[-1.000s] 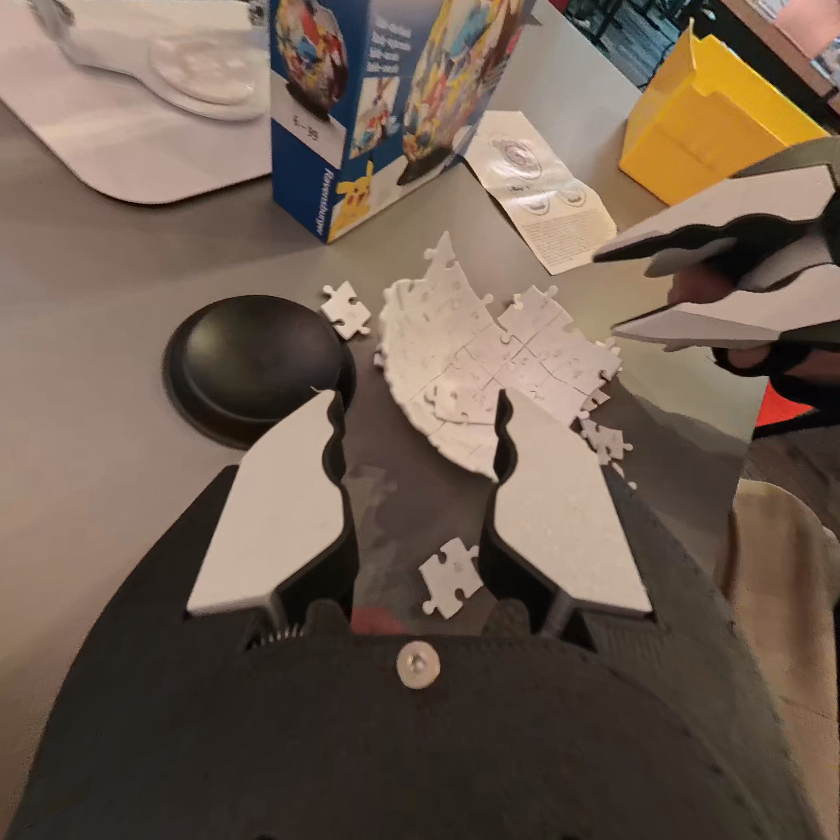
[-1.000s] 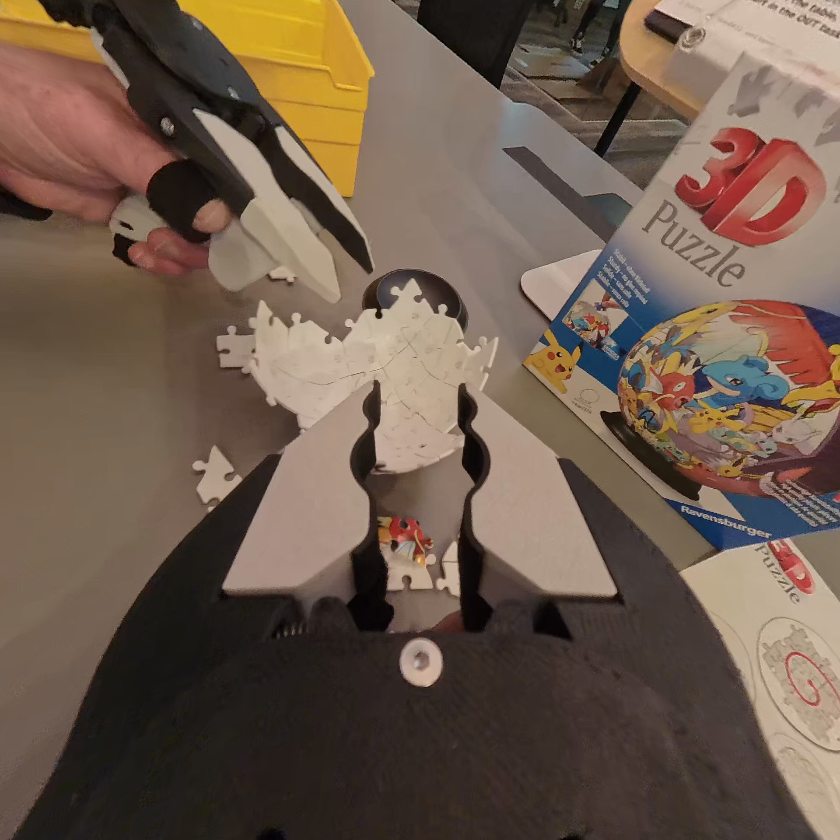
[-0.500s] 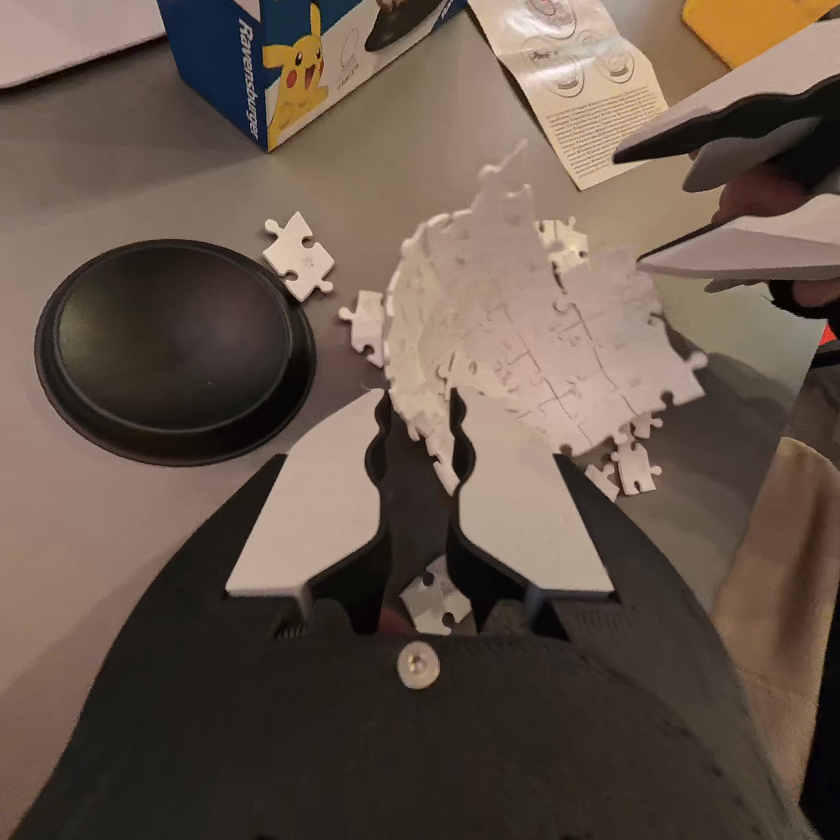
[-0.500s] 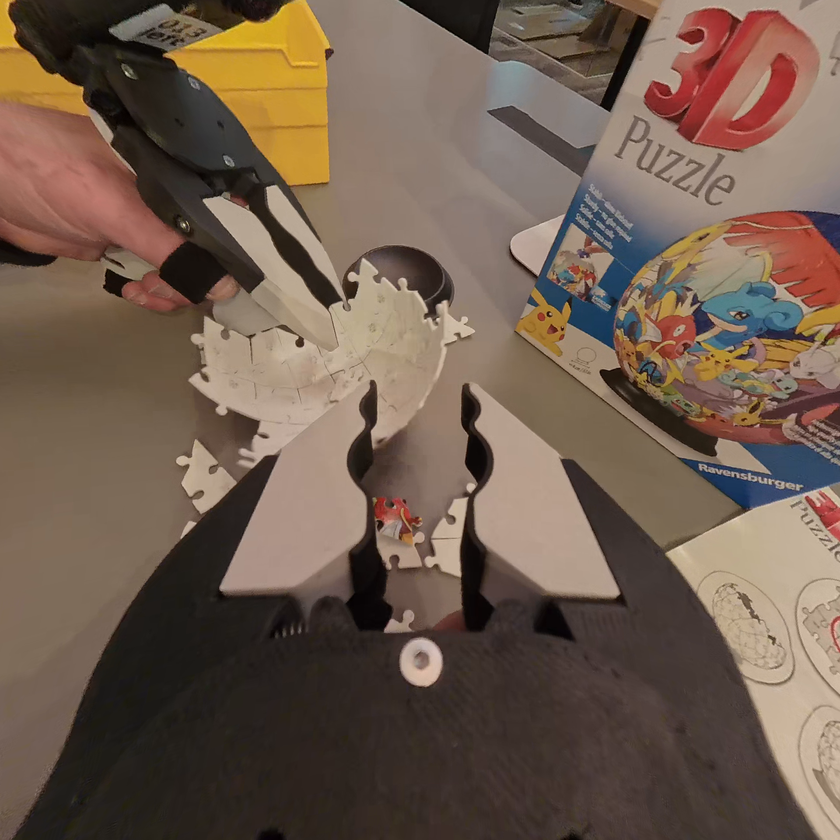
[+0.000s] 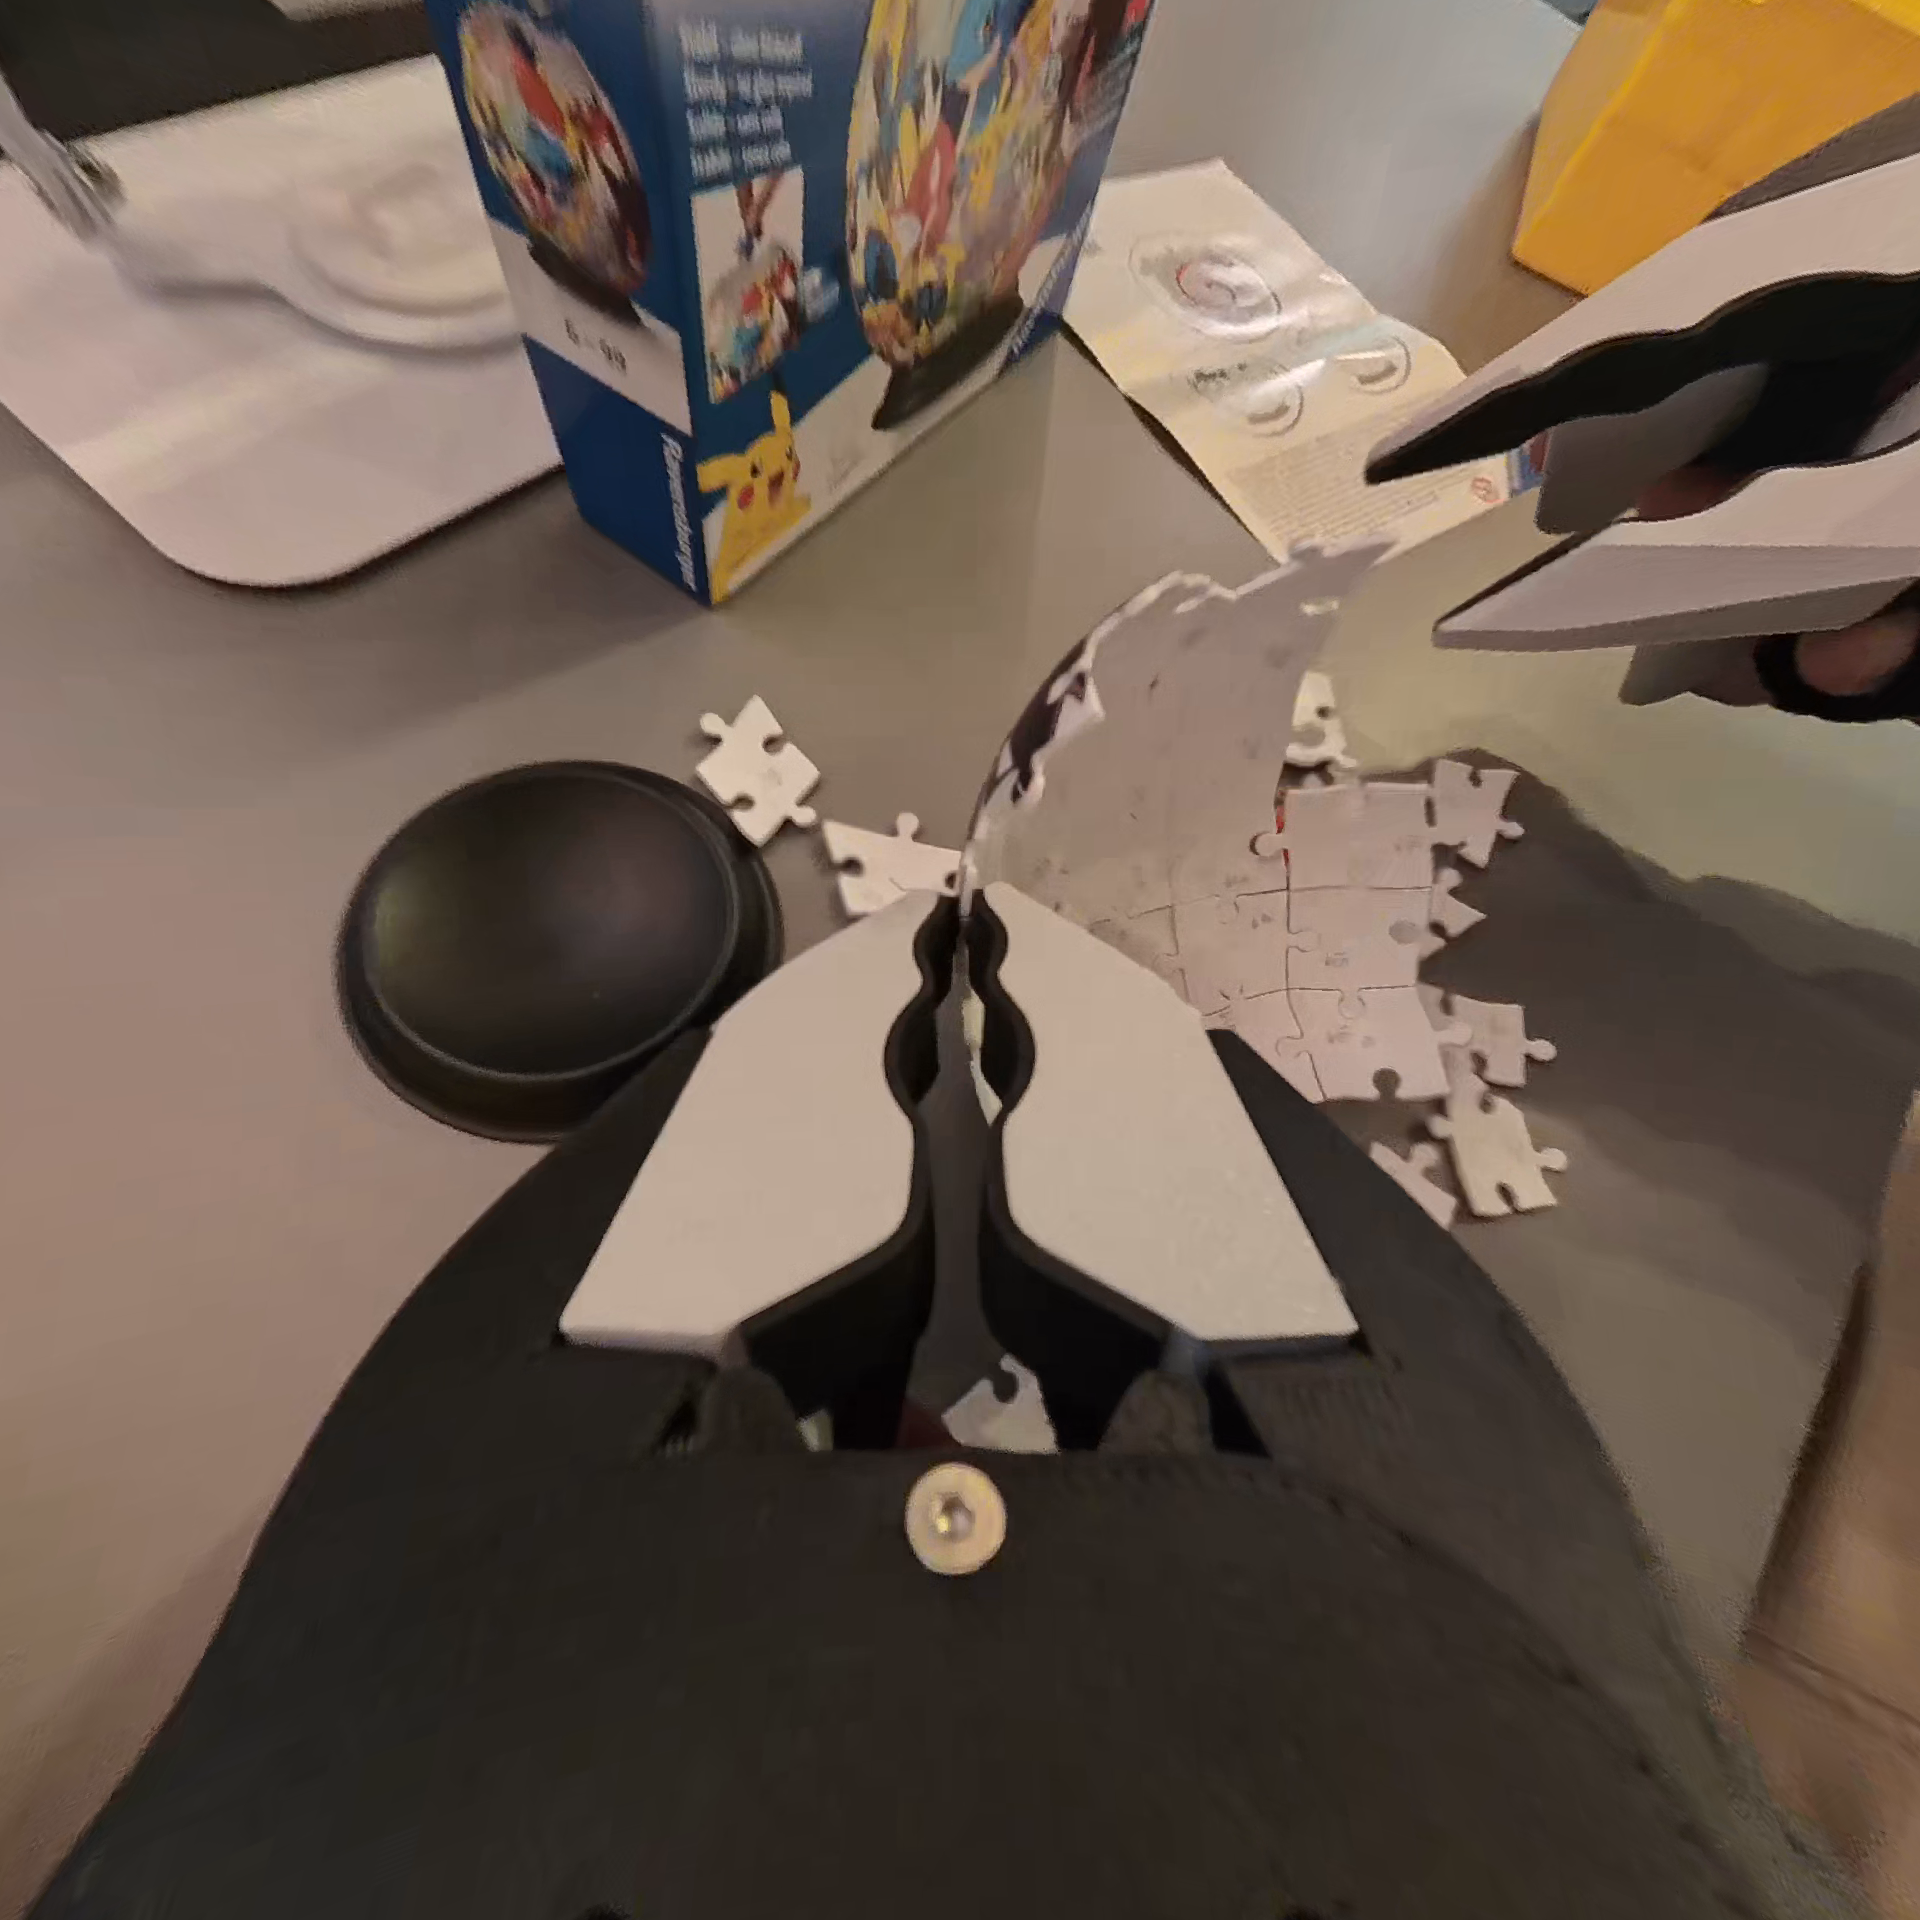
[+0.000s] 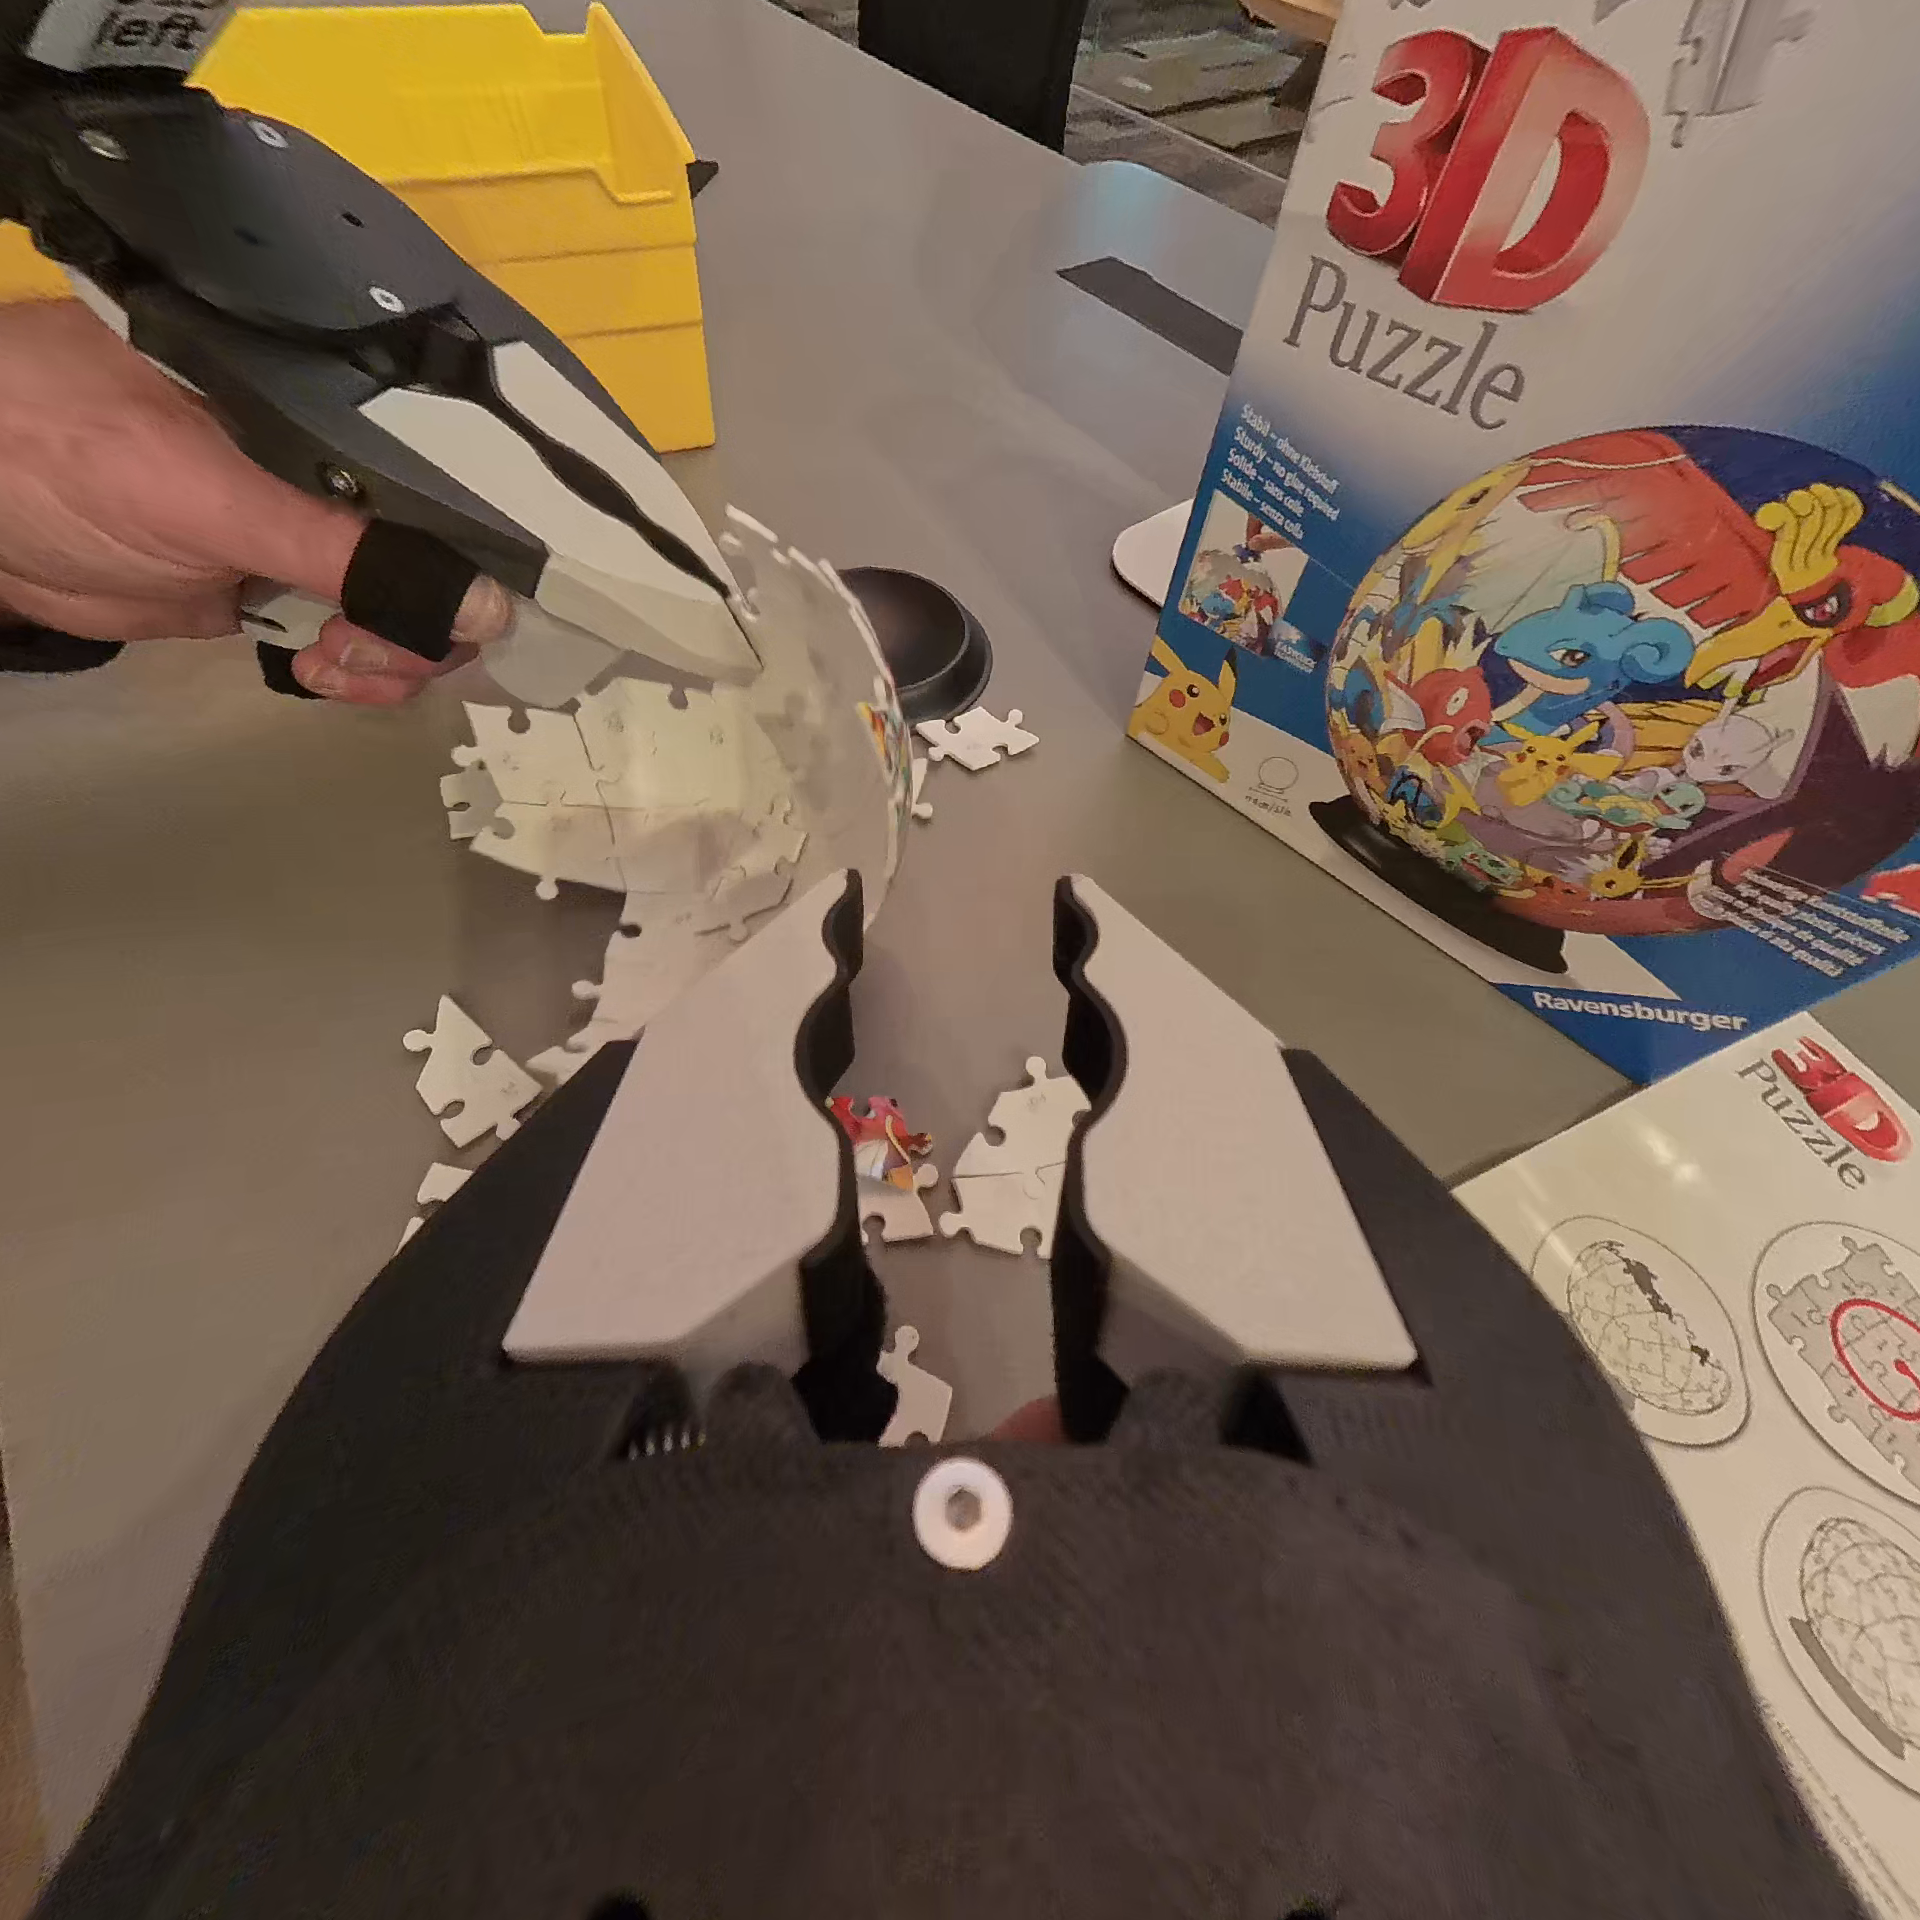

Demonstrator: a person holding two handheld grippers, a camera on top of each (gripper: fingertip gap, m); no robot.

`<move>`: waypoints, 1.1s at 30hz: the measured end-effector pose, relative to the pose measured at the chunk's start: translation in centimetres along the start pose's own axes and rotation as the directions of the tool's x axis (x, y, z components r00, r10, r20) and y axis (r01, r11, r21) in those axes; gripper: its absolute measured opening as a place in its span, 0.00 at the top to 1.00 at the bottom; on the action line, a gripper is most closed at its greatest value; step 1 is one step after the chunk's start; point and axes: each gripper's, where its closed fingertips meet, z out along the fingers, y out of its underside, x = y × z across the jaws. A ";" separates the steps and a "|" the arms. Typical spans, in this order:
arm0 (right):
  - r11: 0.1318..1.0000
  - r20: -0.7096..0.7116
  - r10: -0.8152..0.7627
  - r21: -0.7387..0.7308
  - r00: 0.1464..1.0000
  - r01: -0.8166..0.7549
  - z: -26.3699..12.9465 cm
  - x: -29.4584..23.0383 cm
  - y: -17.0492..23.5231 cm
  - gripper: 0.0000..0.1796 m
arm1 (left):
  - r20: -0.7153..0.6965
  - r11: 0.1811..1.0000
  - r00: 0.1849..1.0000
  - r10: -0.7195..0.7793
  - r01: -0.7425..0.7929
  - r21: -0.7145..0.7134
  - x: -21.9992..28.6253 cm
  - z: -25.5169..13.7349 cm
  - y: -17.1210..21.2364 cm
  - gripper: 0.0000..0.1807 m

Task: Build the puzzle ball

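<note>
The partly built puzzle ball (image 5: 1153,790) is a curved shell of joined pieces with its white inner side showing, tipped up on edge on the grey table. My left gripper (image 5: 961,914) is shut on the shell's rim. In the right wrist view the left gripper (image 6: 743,634) pinches the top edge of the shell (image 6: 665,769). My right gripper (image 6: 956,904) is open and empty, just right of the shell and above loose pieces: one coloured piece (image 6: 883,1132) and white ones (image 6: 1013,1164). In the left wrist view the right gripper (image 5: 1408,556) hovers open near the shell's upper tip.
The black round stand (image 5: 540,935) sits left of the shell, with loose white pieces (image 5: 758,769) beside it. The puzzle box (image 6: 1558,623) stands at the right and an instruction sheet (image 6: 1766,1299) lies in front of it. A yellow bin (image 6: 540,208) stands behind. More loose pieces (image 5: 1486,1143) lie at the table's edge.
My left gripper has closed on the shell's rim and tipped the shell up from lying flat. My right gripper has stayed open and drawn back a little from the shell.
</note>
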 end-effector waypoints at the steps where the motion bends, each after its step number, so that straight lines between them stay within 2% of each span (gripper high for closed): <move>1: 1.000 0.000 0.002 -0.001 1.000 -0.002 0.0 0.0 0.1 0.80 | 0.017 0.999 0.999 0.030 -0.031 0.028 -0.1 -0.1 -0.4 0.99; 6: 1.000 -0.005 -0.010 -0.005 1.000 0.010 -0.2 0.1 0.1 0.80 | 0.081 0.977 0.987 0.136 -0.147 0.155 0.2 -1.1 -2.5 0.99; 8: 1.000 -0.008 -0.010 -0.004 1.000 0.010 -0.2 0.1 0.1 0.80 | 0.148 0.953 0.974 0.170 -0.201 0.225 0.0 -2.0 -3.6 0.99; 15: 1.000 -0.009 -0.018 -0.013 1.000 0.018 -0.1 0.0 0.3 0.80 | 0.303 0.876 0.913 0.274 -0.367 0.312 0.1 -3.6 -5.5 0.99; 19: 1.000 -0.013 -0.015 -0.017 1.000 0.015 -0.2 0.2 0.4 0.79 | 0.322 0.867 0.912 0.255 -0.363 0.340 -0.2 -3.8 -5.7 0.99; 27: 0.998 0.006 -0.058 -0.027 0.998 0.059 -0.5 -0.5 0.2 0.81 | 0.264 0.905 0.956 0.129 -0.222 0.362 -2.0 -3.1 -4.1 0.99; 33: 0.995 0.092 -0.061 -0.075 0.994 0.068 -0.4 -1.9 1.1 0.82 | 0.246 0.919 0.968 0.042 -0.134 0.371 -2.9 -3.2 -3.8 0.99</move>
